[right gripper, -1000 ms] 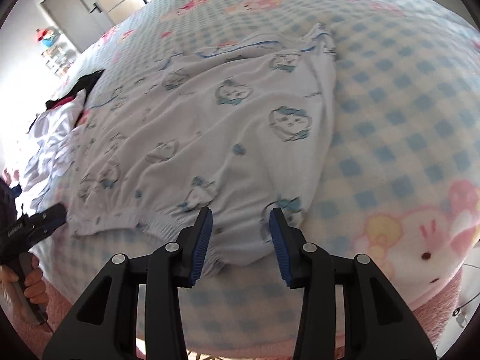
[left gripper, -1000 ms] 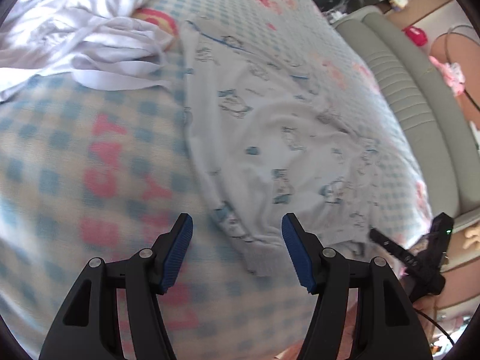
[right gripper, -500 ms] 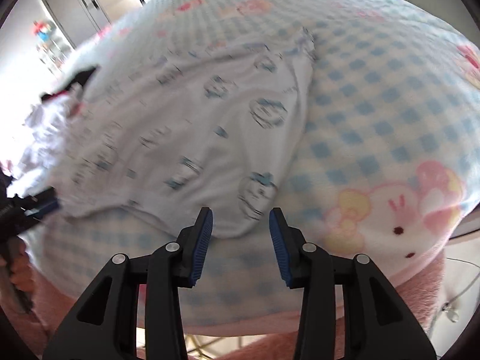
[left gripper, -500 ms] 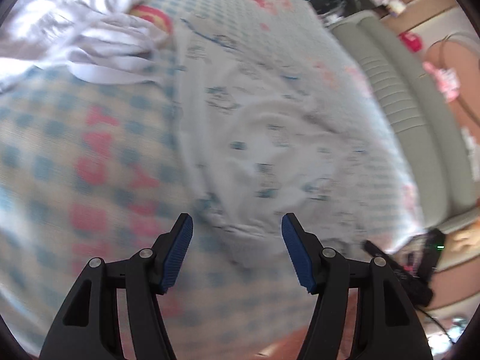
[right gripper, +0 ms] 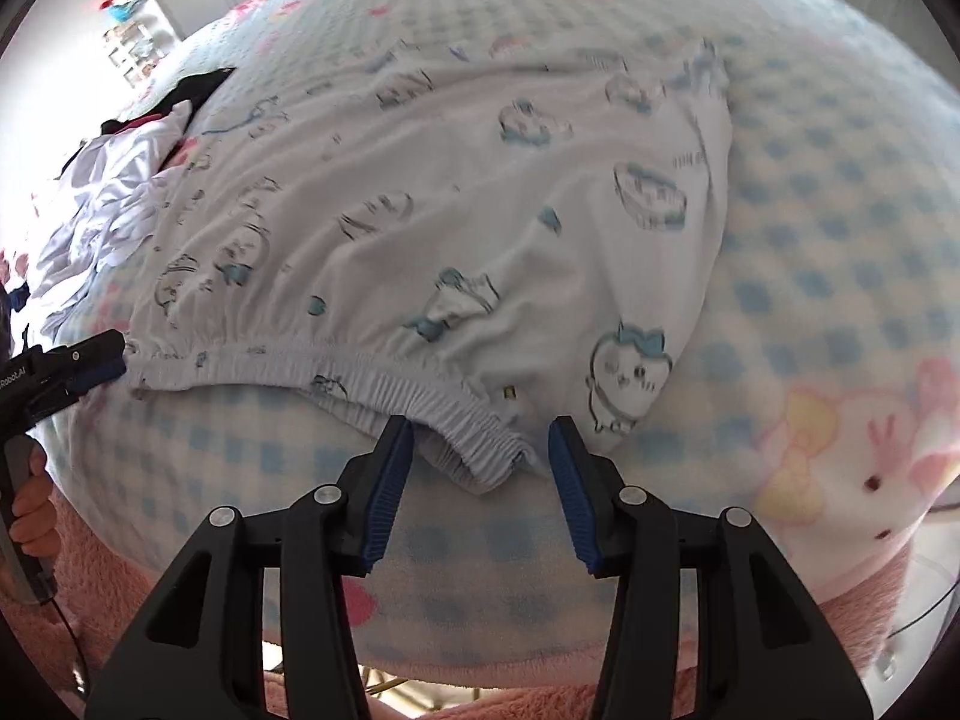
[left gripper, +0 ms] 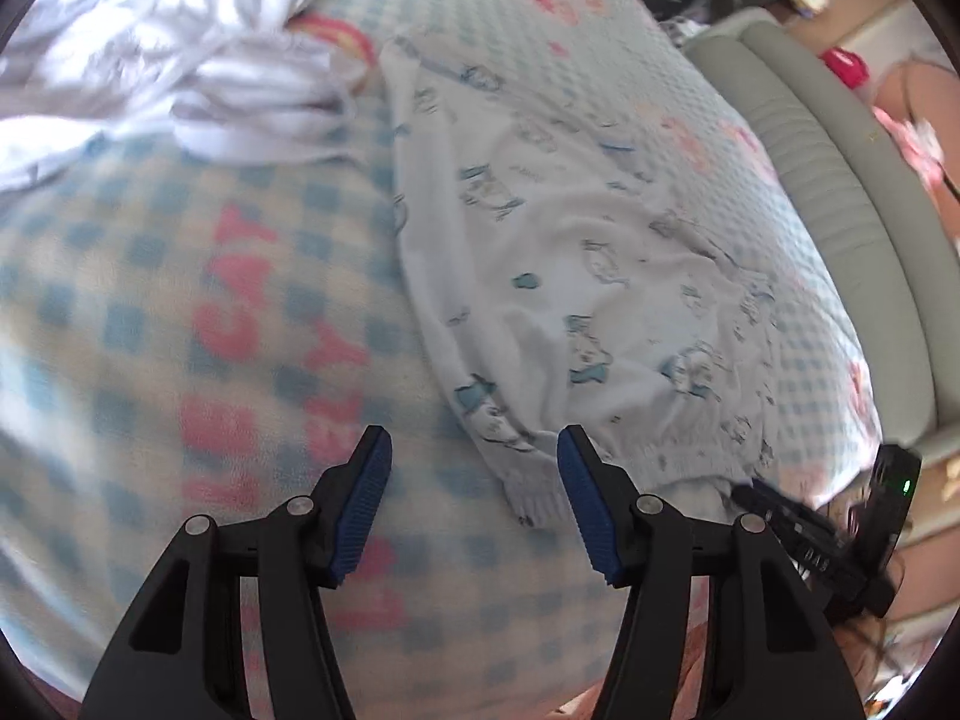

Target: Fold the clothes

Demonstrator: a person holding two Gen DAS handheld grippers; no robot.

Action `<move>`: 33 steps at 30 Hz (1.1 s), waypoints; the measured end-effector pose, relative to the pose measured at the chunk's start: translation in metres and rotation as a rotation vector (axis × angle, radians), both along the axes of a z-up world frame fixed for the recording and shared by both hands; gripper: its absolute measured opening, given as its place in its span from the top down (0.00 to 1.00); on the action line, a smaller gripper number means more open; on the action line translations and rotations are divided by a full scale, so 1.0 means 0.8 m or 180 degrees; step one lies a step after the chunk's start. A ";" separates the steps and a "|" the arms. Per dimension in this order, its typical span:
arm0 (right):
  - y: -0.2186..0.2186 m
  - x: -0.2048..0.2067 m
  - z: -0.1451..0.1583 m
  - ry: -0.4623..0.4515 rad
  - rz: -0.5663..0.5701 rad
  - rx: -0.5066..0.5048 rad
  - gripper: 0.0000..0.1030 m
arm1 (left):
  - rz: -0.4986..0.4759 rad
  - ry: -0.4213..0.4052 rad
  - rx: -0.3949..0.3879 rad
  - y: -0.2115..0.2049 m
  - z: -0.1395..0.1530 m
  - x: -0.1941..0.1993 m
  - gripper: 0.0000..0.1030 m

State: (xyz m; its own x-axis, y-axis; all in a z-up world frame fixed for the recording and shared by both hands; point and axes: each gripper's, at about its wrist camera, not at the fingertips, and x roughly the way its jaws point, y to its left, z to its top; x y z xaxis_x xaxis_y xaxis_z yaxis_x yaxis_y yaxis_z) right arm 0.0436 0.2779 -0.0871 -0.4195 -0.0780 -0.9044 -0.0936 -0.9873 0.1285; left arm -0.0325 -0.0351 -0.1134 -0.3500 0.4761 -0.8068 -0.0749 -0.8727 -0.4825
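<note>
- Printed garment (right gripper: 456, 222): white w/ blue cartoon figures, lies spread fairly flat on the bed (right gripper: 840, 252), over the checked blanket. Elastic waistband (right gripper: 384, 384) runs along the bed's near edge, facing the person; this puts both waistband corners within reach of the two tools.
- Right gripper (right gripper: 480, 480): jaws wide apart, holding nothing. The right waistband corner sits between the pads, bunched and slightly lifted. Judged: placed to straddle that corner for a pinch.
- Left gripper (left gripper: 474, 498): jaws also wide apart, empty. The left waistband corner (left gripper: 528, 492) lies between the pads, nearer the right-hand pad. In the right wrist view, the tool's tip sits just beside that same corner.
- Both tools at opposite ends of one hem: judged suited to lifting the hem evenly, so the cloth would carry over w/o twisting.
- Garment shows wrinkles mid-body; no clear fold line visible. Whether it has been folded at all: cannot tell.
- Crumpled white clothing (left gripper: 162, 60) lies heaped beyond, apart from the garment save near its far corner. Judged: other laundry.
- Risk: elastic bunches, so a pinch may catch one layer only.
</note>
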 end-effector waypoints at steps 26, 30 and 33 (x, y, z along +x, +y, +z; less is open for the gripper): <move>-0.052 -0.033 -0.014 -0.0059 0.0629 0.0339 0.53 | -0.0935 0.0296 -0.0722 0.096 0.011 0.007 0.41; -0.054 -0.036 -0.017 -0.0056 0.0633 0.0300 0.53 | -0.1000 0.0265 -0.0793 0.110 0.006 0.003 0.37; -0.055 -0.038 -0.018 -0.0052 0.0625 0.0264 0.53 | -0.0994 0.0176 -0.1042 0.120 0.002 -0.003 0.37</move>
